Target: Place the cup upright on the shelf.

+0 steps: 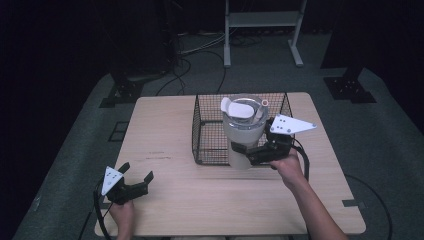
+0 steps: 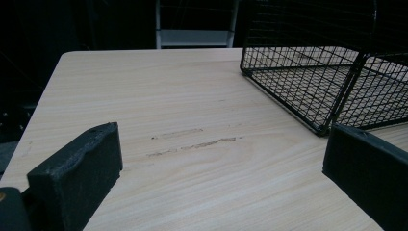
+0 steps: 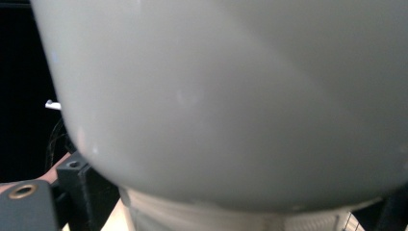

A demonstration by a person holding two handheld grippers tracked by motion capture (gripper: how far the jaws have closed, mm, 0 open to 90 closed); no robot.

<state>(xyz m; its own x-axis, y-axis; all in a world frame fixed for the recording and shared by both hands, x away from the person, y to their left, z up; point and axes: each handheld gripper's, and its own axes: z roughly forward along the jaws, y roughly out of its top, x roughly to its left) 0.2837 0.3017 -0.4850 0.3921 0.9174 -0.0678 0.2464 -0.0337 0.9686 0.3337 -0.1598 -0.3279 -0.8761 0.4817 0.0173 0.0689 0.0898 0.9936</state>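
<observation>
The right tool (image 1: pixel 248 152) is clamped low on a tall, smooth white tumbler (image 1: pixel 243 135) with a clear lid (image 1: pixel 245 107), holding it upright at the near edge of a black wire basket (image 1: pixel 210 131) whose front wall stands just at the cup's base. In the right gripper view the tumbler's pale, glossy side looms close above a ribbed lower band. The left tool (image 1: pixel 136 178) rests well apart near the front left corner of the light wood-grain table (image 1: pixel 165 125), its jaws spread wide and holding nothing.
</observation>
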